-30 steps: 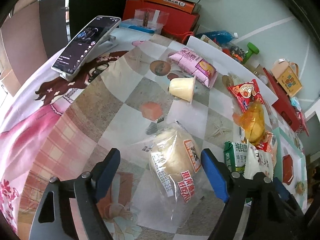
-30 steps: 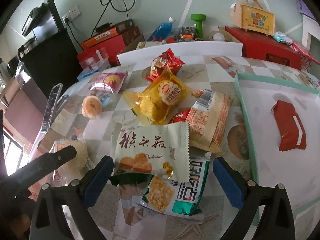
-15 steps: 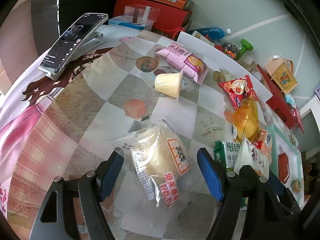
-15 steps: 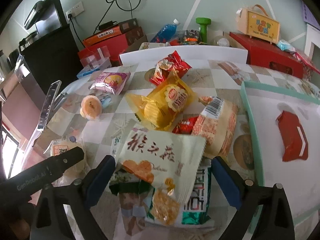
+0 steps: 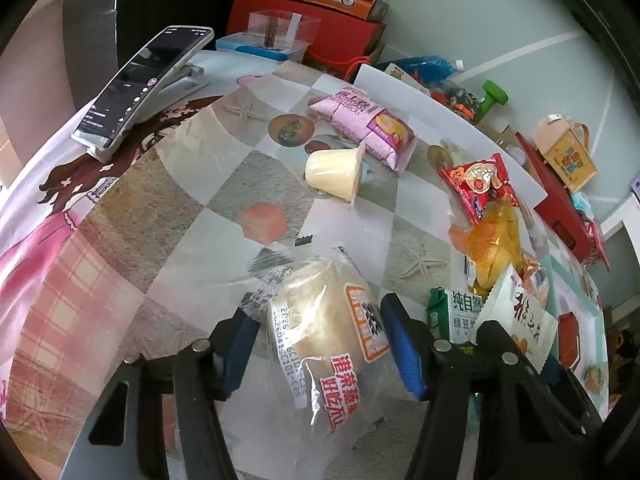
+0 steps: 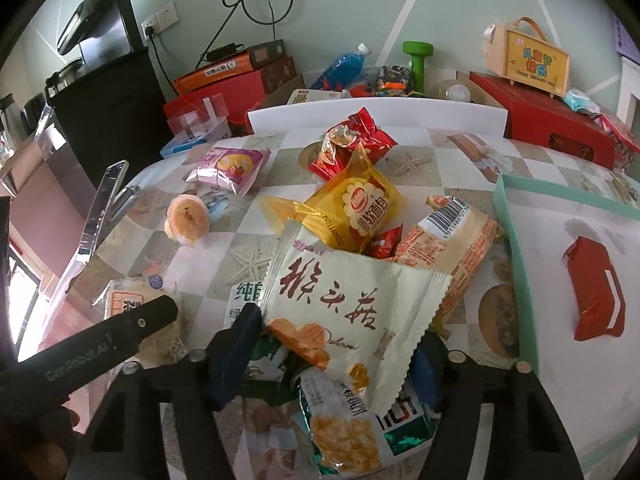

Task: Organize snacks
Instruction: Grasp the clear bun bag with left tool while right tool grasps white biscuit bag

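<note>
both pairs of jaws are closing right now, and the risk is sitting in the wrappers: the left gripper (image 5: pixel 320 344) is squeezing in on a bread bag (image 5: pixel 320 332) whose clear film is loose and slick, so the pads could be catching only film and letting the bun slide out, or crushing it. the bag is lying between the blue pads at the bottom centre of the left view, pads right at its sides, though i cannot tell if they are pressing yet. over in the right view, the right gripper (image 6: pixel 332 348) is closing around a cream packet (image 6: pixel 344 300) at lower centre, tilted up over a green packet (image 6: pixel 360 436); both are sitting between the jaws, so it may be pinching two at once or dragging the pile. the tray (image 6: pixel 516 232) is waiting at the right edge.
</note>
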The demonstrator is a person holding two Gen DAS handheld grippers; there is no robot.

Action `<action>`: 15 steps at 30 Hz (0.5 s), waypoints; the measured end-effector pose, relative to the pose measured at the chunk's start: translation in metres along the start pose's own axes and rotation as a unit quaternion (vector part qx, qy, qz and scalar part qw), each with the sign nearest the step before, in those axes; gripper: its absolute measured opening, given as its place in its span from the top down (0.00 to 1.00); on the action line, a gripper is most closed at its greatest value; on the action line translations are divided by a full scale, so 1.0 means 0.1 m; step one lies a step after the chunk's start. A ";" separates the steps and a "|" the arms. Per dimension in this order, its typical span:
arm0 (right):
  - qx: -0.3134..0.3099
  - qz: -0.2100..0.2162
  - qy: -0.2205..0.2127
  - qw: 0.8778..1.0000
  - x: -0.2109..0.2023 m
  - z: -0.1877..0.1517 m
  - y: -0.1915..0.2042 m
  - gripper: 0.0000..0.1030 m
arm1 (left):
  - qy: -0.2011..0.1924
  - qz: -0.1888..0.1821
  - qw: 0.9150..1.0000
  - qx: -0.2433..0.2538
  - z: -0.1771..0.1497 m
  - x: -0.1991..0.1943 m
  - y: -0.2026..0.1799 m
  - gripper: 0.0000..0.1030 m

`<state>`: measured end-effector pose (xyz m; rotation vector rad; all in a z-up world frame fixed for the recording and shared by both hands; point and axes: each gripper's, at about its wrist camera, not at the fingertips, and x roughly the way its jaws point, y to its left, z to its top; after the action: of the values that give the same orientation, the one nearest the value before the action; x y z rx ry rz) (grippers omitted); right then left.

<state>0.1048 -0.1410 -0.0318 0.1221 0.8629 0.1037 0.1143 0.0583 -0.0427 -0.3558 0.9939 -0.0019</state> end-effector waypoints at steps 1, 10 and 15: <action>0.000 0.000 -0.001 1.000 0.00 0.00 0.00 0.35 | 0.000 -0.002 1.000 0.000 0.00 0.00 0.00 0.40; -0.004 0.001 -0.005 1.000 -0.02 0.00 -0.01 0.46 | -0.006 -0.012 1.000 -0.006 0.01 -0.05 0.01 0.41; -0.005 -0.001 -0.008 1.000 -0.05 0.00 -0.01 0.48 | -0.013 -0.016 1.000 -0.008 0.02 -0.10 0.01 0.41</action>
<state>0.1017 -0.1430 -0.0286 0.1120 0.8469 0.1060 0.1104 0.0620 -0.0336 -0.3853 0.9632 -0.0178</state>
